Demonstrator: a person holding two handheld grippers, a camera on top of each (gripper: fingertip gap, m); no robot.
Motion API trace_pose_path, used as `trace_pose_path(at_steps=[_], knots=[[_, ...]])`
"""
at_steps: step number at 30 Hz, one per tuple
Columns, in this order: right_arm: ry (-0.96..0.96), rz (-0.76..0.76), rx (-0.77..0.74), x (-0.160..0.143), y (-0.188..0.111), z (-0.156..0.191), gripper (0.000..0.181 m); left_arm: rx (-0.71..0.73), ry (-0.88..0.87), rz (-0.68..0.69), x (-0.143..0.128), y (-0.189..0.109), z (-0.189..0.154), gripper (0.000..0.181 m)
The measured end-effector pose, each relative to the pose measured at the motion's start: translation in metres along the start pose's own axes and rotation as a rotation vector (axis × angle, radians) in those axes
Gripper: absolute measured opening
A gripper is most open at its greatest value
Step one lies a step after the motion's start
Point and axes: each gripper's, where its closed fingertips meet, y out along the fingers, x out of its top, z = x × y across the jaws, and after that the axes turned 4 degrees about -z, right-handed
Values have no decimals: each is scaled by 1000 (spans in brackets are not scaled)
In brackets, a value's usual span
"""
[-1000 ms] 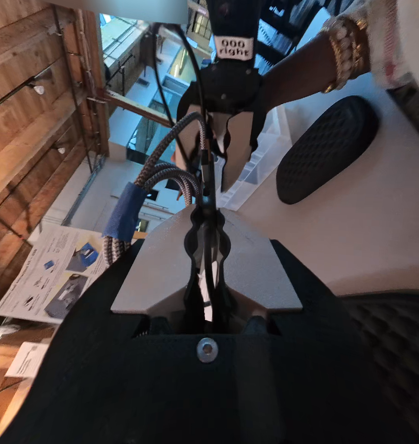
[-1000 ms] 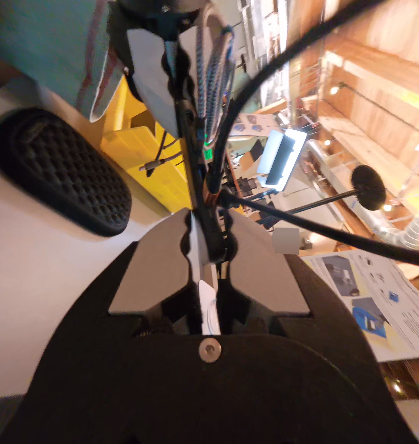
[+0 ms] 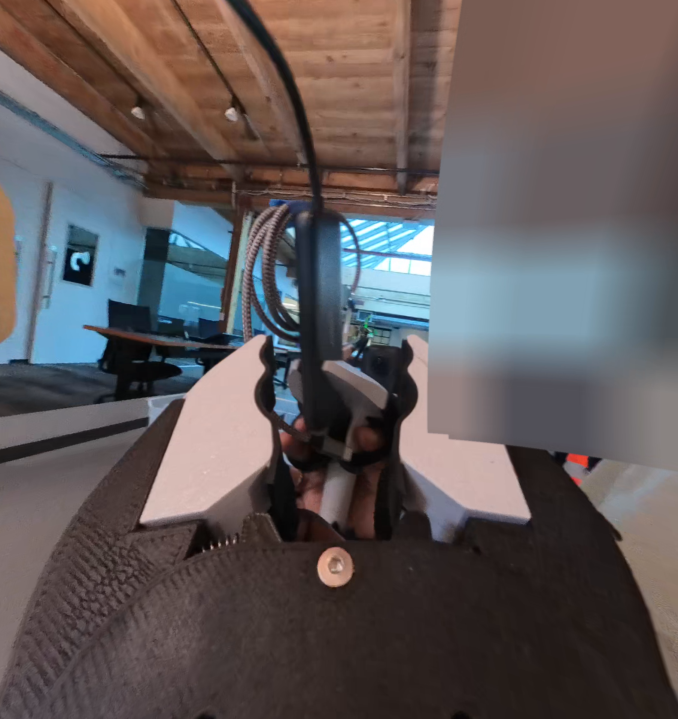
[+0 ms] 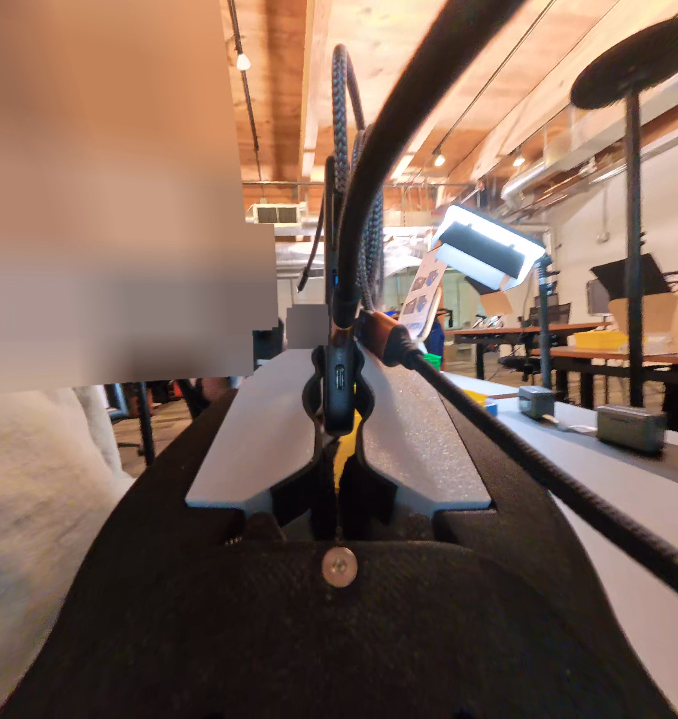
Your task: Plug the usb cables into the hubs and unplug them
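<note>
Your left claw [image 3: 339, 369] now stands open with nothing between its fingers; a second ago it was pinched shut on a thin black lead. So the left side has let go, and the work hangs on the other tool. Both views have also swung from a steep tilt to roughly level, looking out across the room under the timber ceiling. Your right claw [image 4: 339, 393] is closed on the dark hub [image 4: 339, 383], gripping its narrow body edge-on, with one small port facing the right wrist camera. In the left wrist view the same hub [image 3: 318, 295] stands upright in the air, held from below by the right claw [image 3: 331, 393], well above the counter [image 3: 57, 502]. The braided usb cables [image 3: 260, 280] loop beside and behind the hub; a bronze-collared plug [image 4: 386, 330] sits right at the hub's upper end, but whether it is fully seated cannot be told from here. A thick black lead [image 4: 391, 128] arcs up from the hub's top. Read: one plug-or-unplug stroke looks finished, and the left claw is free to take the next connector. Risk: the cables crowd the ports, so you could pinch the wrong one. Two small grey boxes [image 4: 631, 427] lie near the counter's far right edge, untouched.
</note>
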Motion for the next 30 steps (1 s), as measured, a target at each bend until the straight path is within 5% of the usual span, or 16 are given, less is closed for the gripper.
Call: trace_pose_path(at_steps=[1,6,9,13,26,30], knots=[[21,13,18,-4,2,3,11,13,5,-13,1,1,4,60],[117,93,112,-23,12,21,11,-26,-75,127,-21,2,7,50],[118,223,137,-42,15,26,15,-79,-97,122,-19,0,1,19],[94,306,131,-49,12,25,13,-72,-74,145,-19,-9,6,17],[55,57,-5,0,0,5,4,-11,-130,-15,13,-28,24,17],[17,62,9,6,-6,12,4,110,-214,-38,13,-36,46,17]])
